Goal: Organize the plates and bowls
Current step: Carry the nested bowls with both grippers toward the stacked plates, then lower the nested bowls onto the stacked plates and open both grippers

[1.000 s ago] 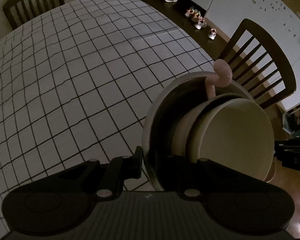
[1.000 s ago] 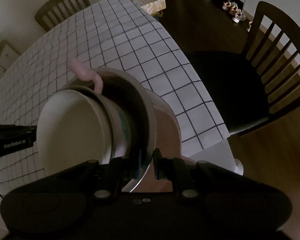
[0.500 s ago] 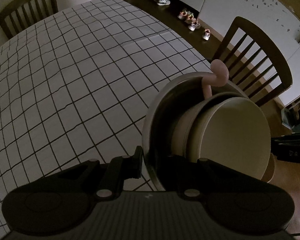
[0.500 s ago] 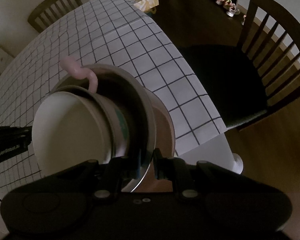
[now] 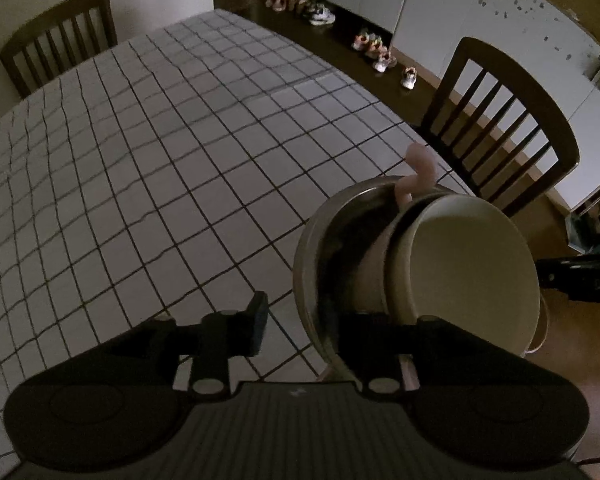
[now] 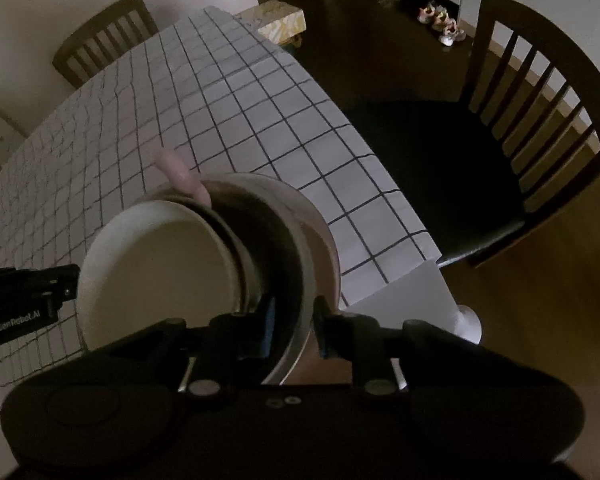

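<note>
Both claws are opening slightly around opposite rims of the round grey metal bowl (image 5: 320, 240), which is holding nested cream bowls (image 5: 472, 260) near the checked table's (image 5: 140, 160) corner: left gripper (image 5: 300, 320) clear, right gripper (image 6: 294, 326) just straddling.

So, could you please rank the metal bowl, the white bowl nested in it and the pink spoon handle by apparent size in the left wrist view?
1. metal bowl, the outermost rim.
2. white bowl, nested inside it, nearly as wide; it sits nearer the camera, so the gap is unsure.
3. pink spoon handle, clearly smallest.
</note>
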